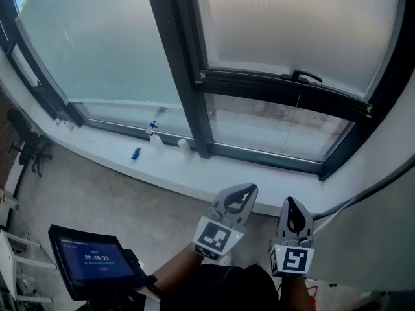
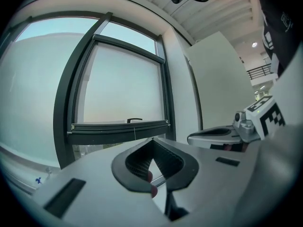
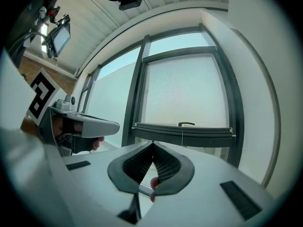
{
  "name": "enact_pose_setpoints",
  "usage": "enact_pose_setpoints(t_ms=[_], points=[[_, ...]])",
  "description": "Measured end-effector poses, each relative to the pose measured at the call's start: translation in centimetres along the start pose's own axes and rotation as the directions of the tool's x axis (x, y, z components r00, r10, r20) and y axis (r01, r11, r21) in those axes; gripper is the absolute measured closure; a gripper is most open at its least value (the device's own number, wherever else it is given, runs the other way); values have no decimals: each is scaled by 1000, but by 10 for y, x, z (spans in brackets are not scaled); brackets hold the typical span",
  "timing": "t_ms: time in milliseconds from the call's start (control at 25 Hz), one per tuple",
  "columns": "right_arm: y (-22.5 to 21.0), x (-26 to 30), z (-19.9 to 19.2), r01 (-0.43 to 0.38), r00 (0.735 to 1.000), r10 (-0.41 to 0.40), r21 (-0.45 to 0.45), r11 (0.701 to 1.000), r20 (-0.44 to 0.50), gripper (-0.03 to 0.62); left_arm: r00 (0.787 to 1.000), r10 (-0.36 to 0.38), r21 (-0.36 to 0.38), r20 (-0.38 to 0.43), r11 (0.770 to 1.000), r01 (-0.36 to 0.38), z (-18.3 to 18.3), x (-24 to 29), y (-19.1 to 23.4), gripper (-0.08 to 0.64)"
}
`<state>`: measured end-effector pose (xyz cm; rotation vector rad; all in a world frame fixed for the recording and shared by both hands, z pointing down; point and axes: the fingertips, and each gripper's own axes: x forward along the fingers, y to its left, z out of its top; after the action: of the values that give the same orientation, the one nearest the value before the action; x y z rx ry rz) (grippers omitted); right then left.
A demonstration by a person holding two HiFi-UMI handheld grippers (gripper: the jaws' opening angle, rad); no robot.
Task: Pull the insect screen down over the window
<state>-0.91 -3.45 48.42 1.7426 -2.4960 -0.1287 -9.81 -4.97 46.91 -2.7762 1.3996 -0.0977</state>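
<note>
**A:** Where was the insect screen (image 1: pixel 298 24) at that moment?

**B:** It hung over the right-hand pane, covering most of it but not all. Its dark bottom bar (image 1: pixel 285 91) sat a little above the lower edge of the window frame (image 1: pixel 185 76), and a strip of bare glass showed under it. A small handle (image 1: pixel 306 76) stood on top of the bar, and a thin cord (image 1: pixel 299 114) dropped from it.

**A:** And the grippers?

**B:** Both were low in the head view, side by side, on the near side of the white sill (image 1: pixel 194 173) and pointing towards the window. Neither touched the bar, the handle or the cord.

**A:** Were they gripping anything?

**B:** No. The left gripper (image 2: pixel 152 143) had its jaws pressed together at the tips with nothing between them. The same went for the right gripper (image 3: pixel 152 145): its jaws were together and held nothing. In each gripper view the bar lay straight beyond the tips, well apart from them.

**A:** Anything else nearby?

**B:** A few small things stood on the sill towards the left, among them a blue object (image 1: pixel 135 153) and a white bottle (image 1: pixel 157 138). A lit monitor (image 1: pixel 91 261) sat at the lower left of the head view, and a dark chair (image 1: pixel 26 141) stood on the floor by the left edge.
</note>
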Motion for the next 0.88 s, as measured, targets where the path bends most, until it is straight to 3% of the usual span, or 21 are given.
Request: enact_pose_setpoints(t_ms=[200, 440, 640, 800, 880], points=[[-8, -61, -4, -14, 999, 15, -8, 1000, 45, 588, 1000, 15, 30, 16, 999, -15, -2, -28, -66, 558], [-21, -76, 15, -33, 998, 32, 12, 999, 59, 588, 999, 34, 31, -23, 999, -33, 9, -24, -84, 558], [-31, -148, -2, -41, 998, 40, 10, 999, 48, 588, 998, 47, 58, -37, 997, -45, 2, -54, -151, 558], [-29, -167, -1, -36, 997, 34, 35, 999, 70, 588, 997, 71, 66, -43, 996, -68, 0, -68, -159, 558], [-25, -173, -6, -34, 998, 32, 27, 999, 48, 588, 996, 92, 23, -8, 996, -92, 4, -75, -158, 558]])
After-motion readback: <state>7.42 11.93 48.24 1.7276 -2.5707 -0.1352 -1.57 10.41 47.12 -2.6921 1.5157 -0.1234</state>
